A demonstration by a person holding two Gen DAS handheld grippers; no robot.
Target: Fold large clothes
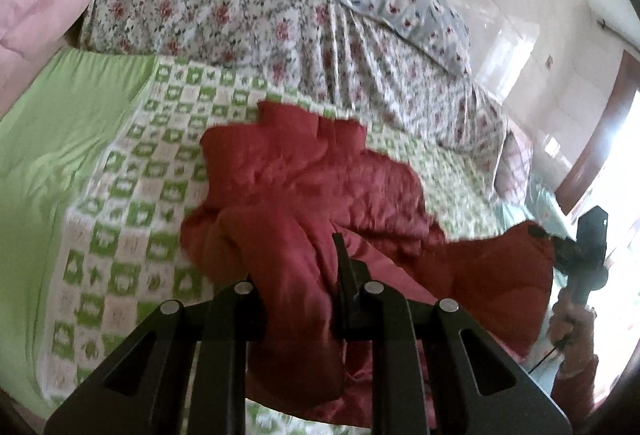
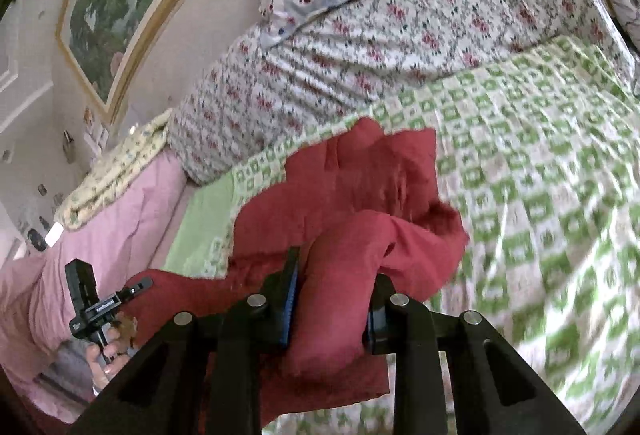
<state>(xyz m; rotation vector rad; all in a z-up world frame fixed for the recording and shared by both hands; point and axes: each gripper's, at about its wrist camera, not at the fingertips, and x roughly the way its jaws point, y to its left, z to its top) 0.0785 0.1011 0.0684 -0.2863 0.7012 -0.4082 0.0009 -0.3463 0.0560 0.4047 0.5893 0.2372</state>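
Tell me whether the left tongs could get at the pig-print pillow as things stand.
Probably not yet: the left tongs are shut on the red jacket, and the pig-print pillow lies atop the floral quilt, beyond the jacket.

No legible text anywhere.

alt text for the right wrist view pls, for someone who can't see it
The right gripper is clamped on a bunched fold of a red padded garment lying on a green-and-white checked bedspread. At lower left, a hand holds the left gripper against the same garment. A floral quilt is heaped behind.
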